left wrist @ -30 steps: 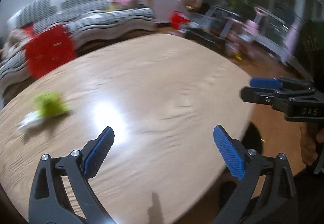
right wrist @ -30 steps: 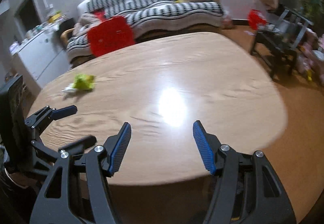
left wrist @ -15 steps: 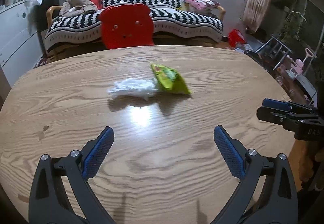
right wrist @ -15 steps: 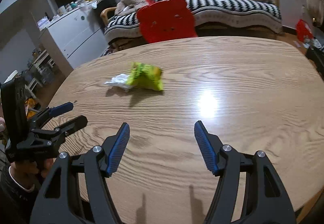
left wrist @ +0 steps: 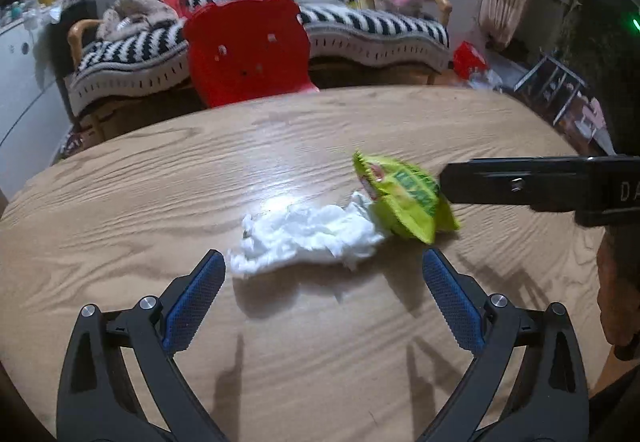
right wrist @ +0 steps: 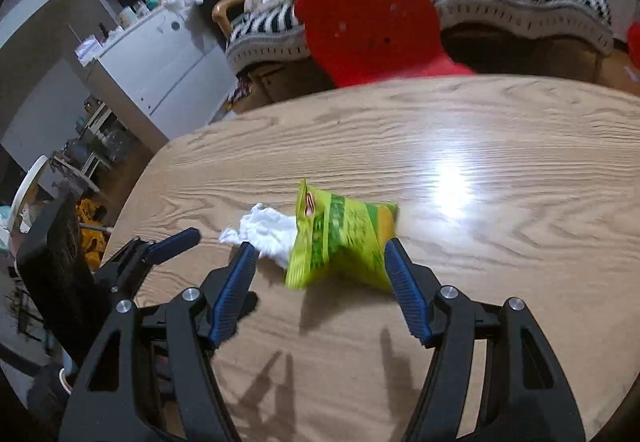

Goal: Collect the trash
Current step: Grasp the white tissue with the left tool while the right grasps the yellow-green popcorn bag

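Note:
A crumpled white tissue (left wrist: 308,236) lies on the wooden table (left wrist: 160,202), touching a green snack bag (left wrist: 404,198) to its right. My left gripper (left wrist: 324,290) is open, its blue pads just short of the tissue's two ends. In the right wrist view the green snack bag (right wrist: 342,242) sits between the tips of my open right gripper (right wrist: 320,274), with the tissue (right wrist: 268,232) behind its left finger. The right gripper also shows side-on in the left wrist view (left wrist: 452,182), at the bag's right edge.
A red plastic chair (left wrist: 248,50) stands at the table's far edge, with a striped sofa (left wrist: 280,2) behind it. A white cabinet (right wrist: 156,58) is at the far left. The table's left edge (right wrist: 136,202) curves close to the left gripper (right wrist: 160,250).
Both grippers have swung toward the trash and closed in on it. The tissue and bag now sit at the fingertips; both grippers stay open.

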Available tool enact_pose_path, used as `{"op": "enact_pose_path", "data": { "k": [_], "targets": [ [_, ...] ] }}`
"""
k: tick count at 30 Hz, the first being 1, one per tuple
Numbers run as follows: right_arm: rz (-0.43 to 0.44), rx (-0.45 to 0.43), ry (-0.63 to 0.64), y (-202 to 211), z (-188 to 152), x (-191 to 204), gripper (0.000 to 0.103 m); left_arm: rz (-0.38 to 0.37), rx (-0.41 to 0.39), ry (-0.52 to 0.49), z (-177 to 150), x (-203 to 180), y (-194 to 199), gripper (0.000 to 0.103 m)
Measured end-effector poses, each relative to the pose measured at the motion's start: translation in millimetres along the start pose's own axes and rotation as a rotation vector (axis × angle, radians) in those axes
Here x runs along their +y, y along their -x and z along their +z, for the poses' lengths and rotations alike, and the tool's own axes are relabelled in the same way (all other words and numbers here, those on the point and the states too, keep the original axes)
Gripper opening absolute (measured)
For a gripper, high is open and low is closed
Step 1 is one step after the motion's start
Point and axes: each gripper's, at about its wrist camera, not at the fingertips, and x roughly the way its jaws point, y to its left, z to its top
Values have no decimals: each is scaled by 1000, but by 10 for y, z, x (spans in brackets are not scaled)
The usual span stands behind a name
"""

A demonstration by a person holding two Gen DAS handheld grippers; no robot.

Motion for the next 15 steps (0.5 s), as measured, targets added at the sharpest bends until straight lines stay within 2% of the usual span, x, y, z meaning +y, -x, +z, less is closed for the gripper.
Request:
{"op": "enact_pose_path", "data": {
  "k": [3,7,10,11,14,15],
  "targets": [
    [4,41,-15,-236,122,-59,65,-11,37,-33,70,39,-211,96],
    [3,66,-21,-357,159,-129,65,-30,79,-40,51,67,-402,96],
    [13,60,-21,-363,138,-169,57,-20,80,-47,48,79,-469,95],
    [17,55,-23,-341,127,-186,55,-38,82,-32,51,91,-476,94],
    [23,44,-26,-283,84,-217,49,-69,69,-53,49,52,-446,76],
    [23,42,-25,-267,67,-213,47,-82,67,-69,40,7,-431,63]
  ]
}}
